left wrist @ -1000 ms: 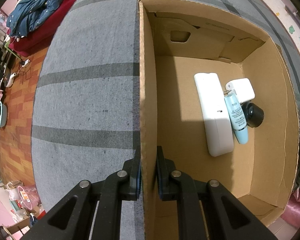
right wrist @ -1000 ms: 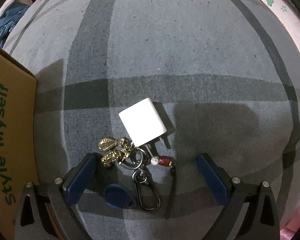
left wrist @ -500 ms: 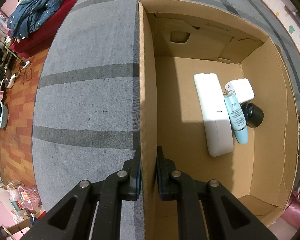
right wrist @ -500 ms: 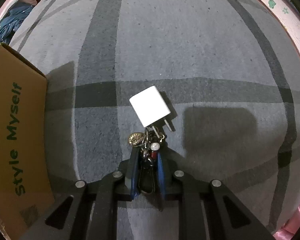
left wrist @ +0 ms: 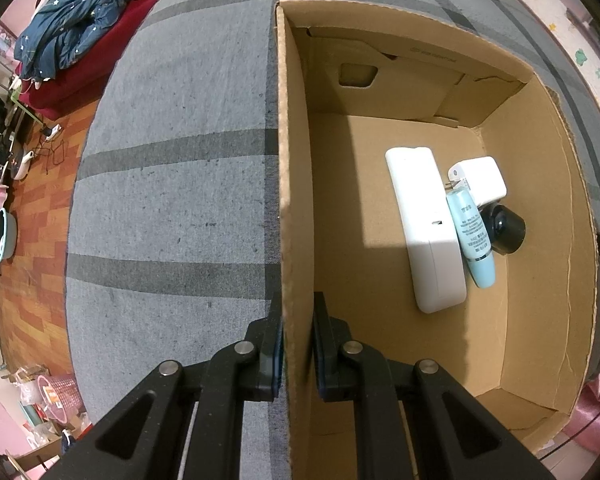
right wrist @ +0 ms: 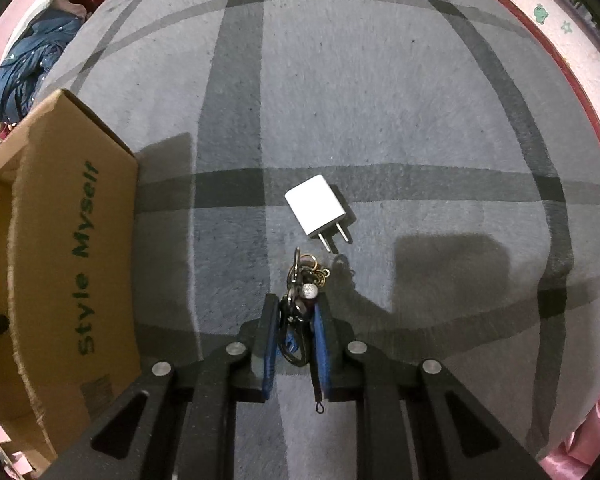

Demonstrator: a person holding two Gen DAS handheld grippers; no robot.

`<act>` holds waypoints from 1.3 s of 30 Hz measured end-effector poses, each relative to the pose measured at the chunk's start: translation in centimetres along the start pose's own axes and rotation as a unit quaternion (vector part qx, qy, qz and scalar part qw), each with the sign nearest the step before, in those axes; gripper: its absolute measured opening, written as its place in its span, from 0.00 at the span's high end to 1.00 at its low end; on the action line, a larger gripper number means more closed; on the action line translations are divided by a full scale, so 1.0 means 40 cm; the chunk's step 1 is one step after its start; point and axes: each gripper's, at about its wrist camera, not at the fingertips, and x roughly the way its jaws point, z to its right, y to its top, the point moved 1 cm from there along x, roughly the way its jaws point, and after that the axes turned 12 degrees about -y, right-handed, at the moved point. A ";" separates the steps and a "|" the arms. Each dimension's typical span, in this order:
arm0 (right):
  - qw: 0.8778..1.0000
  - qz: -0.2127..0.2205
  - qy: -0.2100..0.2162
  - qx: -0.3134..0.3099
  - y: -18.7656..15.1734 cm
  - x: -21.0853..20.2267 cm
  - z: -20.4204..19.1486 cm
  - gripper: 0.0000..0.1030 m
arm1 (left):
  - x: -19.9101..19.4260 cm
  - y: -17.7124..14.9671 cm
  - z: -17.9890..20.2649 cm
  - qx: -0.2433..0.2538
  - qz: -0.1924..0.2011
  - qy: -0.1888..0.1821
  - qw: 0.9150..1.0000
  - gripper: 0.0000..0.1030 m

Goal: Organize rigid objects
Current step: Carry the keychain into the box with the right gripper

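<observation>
My left gripper (left wrist: 296,312) is shut on the left wall of an open cardboard box (left wrist: 294,200), one finger outside and one inside. In the box lie a long white case (left wrist: 424,224), a white charger (left wrist: 480,178), a light blue tube (left wrist: 474,236) and a black round cap (left wrist: 506,228). My right gripper (right wrist: 298,316) is shut on a keyring bunch (right wrist: 300,296) with a carabiner, charms and a bead, lifted off the grey checked blanket (right wrist: 380,100). A white plug adapter (right wrist: 318,210) lies on the blanket just ahead of it.
The box side printed "Style Myself" (right wrist: 84,260) stands left of the right gripper. A blue jacket (left wrist: 72,36) lies on a red couch at the far left. Wood floor (left wrist: 32,184) with baskets runs beyond the blanket's left edge.
The right gripper closed on the keyring bunch and rose with it, leaving the white adapter on the blanket. The left gripper and the box kept still.
</observation>
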 end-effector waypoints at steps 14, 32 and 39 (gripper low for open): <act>1.000 0.028 -0.002 0.001 -0.026 -0.103 0.005 0.84 | -0.001 0.003 -0.001 0.007 -0.002 -0.001 1.000 0.88; 0.998 0.068 0.006 -0.016 -0.012 -0.289 -0.082 0.84 | 0.003 0.007 0.004 0.015 -0.008 -0.002 1.000 0.88; 0.996 0.085 0.015 -0.037 -0.005 -0.356 -0.139 0.84 | -0.002 0.005 0.001 0.014 -0.006 -0.005 1.000 0.88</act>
